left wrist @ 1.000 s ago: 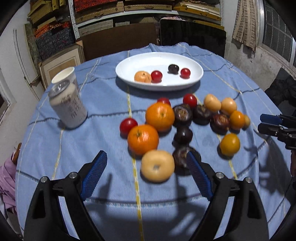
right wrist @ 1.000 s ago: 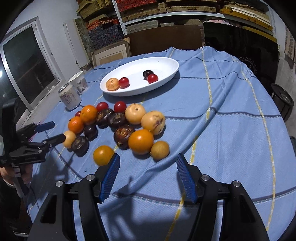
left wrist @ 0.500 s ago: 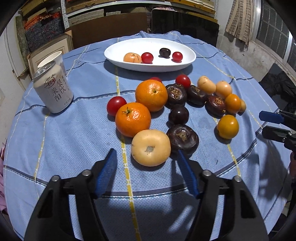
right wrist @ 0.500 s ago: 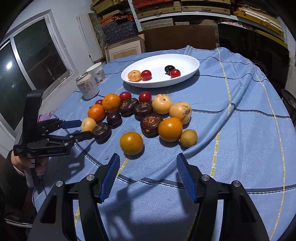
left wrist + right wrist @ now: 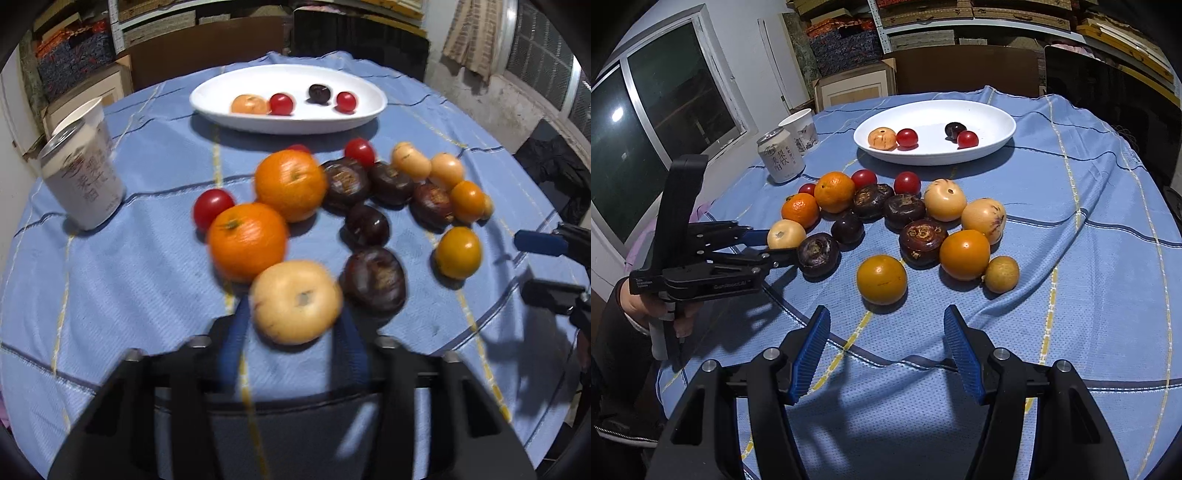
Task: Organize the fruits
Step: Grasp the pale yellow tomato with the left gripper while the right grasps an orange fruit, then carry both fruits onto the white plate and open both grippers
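Observation:
A pile of oranges, cherry tomatoes, dark fruits and pale yellow fruits lies on the blue tablecloth. My left gripper has its blue pads on both sides of a pale yellow fruit, which also shows in the right wrist view between the left gripper fingers. An orange and a dark fruit lie right beside it. My right gripper is open and empty, just short of an orange-yellow fruit. The white plate at the back holds several small fruits.
A drink can and a paper cup stand at the left of the table. Shelves, boxes and a dark board stand behind the table. A window is at the left. The cloth near the right gripper is wrinkled.
My left gripper has moved forward and its jaws have narrowed around the pale yellow fruit. My right gripper has moved closer to the fruit pile and stays open.

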`<action>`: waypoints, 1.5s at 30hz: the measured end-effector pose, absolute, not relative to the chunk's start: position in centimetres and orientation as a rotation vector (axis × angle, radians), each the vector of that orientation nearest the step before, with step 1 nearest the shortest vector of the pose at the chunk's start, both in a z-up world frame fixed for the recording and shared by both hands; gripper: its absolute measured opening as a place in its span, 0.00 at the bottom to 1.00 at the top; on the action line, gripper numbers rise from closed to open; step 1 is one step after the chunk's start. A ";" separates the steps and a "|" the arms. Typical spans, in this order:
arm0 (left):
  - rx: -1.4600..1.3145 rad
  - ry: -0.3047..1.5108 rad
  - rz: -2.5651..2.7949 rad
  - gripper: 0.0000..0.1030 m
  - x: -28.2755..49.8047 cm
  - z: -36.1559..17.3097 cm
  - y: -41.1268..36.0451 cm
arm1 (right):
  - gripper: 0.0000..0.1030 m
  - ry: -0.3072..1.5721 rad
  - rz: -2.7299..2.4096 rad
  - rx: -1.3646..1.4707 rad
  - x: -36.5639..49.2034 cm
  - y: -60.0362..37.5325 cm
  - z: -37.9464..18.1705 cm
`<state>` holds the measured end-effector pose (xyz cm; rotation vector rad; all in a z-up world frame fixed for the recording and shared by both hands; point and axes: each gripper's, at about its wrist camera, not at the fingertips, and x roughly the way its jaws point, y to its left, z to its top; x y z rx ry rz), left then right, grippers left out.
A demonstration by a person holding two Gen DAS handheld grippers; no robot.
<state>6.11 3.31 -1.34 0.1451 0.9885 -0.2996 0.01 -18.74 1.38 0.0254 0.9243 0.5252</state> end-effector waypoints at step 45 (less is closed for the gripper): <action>0.198 0.842 -0.275 0.41 15.0 7.8 -0.4 | 0.37 0.775 0.493 -0.020 11.7 -16.9 8.3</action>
